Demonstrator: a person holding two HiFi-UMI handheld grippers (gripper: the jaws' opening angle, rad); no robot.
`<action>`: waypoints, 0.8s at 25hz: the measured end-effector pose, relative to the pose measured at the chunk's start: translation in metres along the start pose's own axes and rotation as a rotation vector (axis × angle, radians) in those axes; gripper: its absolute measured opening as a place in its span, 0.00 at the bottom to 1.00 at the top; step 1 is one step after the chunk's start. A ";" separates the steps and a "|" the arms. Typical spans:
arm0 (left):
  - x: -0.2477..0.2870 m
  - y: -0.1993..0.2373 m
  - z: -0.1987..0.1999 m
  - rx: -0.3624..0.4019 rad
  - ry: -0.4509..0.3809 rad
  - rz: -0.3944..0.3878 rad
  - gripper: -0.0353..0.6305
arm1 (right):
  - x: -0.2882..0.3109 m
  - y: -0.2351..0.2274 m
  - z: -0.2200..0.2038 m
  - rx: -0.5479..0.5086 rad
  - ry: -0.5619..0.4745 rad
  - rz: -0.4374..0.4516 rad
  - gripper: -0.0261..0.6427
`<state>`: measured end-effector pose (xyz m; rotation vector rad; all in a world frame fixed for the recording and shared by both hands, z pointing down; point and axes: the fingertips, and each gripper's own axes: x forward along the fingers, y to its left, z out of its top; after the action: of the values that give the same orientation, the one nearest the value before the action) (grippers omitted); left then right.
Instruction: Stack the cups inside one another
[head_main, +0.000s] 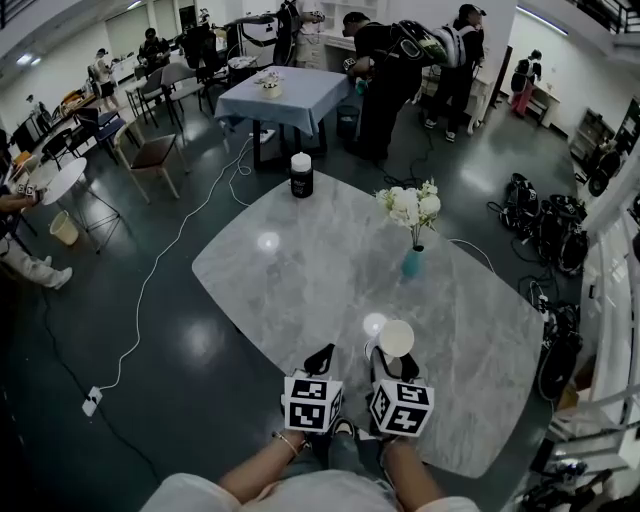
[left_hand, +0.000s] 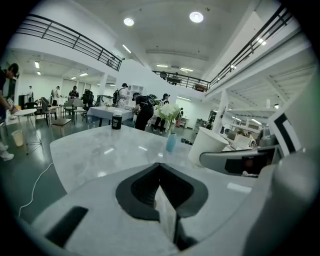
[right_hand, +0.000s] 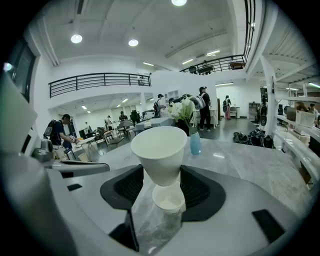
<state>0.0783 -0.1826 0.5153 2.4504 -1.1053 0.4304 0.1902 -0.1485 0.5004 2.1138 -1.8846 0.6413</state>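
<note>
On the glossy, grey mottled bench (head_main: 300, 270), close to my edge, my right tongs (right_hand: 162, 186) are clamped round the narrow base of a white cup (right_hand: 159, 150). It is smooth, matte and tapered, with its round mouth up. Just beside it, my left tongs (left_hand: 160, 169) are pinched together, dark ribbed pad against pad. Farther off stand a slim teal vase (head_main: 412, 263) of white flowers and a black cylindrical canister (head_main: 301, 175) with a white lid.
</note>
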 end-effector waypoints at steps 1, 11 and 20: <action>0.003 -0.001 -0.002 0.001 0.006 -0.001 0.05 | 0.001 -0.002 -0.003 0.004 0.005 0.001 0.36; 0.019 -0.007 -0.033 -0.010 0.086 0.009 0.05 | 0.014 -0.009 -0.031 0.026 0.069 0.026 0.36; 0.029 -0.008 -0.044 -0.020 0.117 0.018 0.05 | 0.021 -0.009 -0.046 0.013 0.109 0.046 0.36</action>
<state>0.0985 -0.1746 0.5639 2.3671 -1.0780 0.5584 0.1932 -0.1449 0.5515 2.0054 -1.8799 0.7643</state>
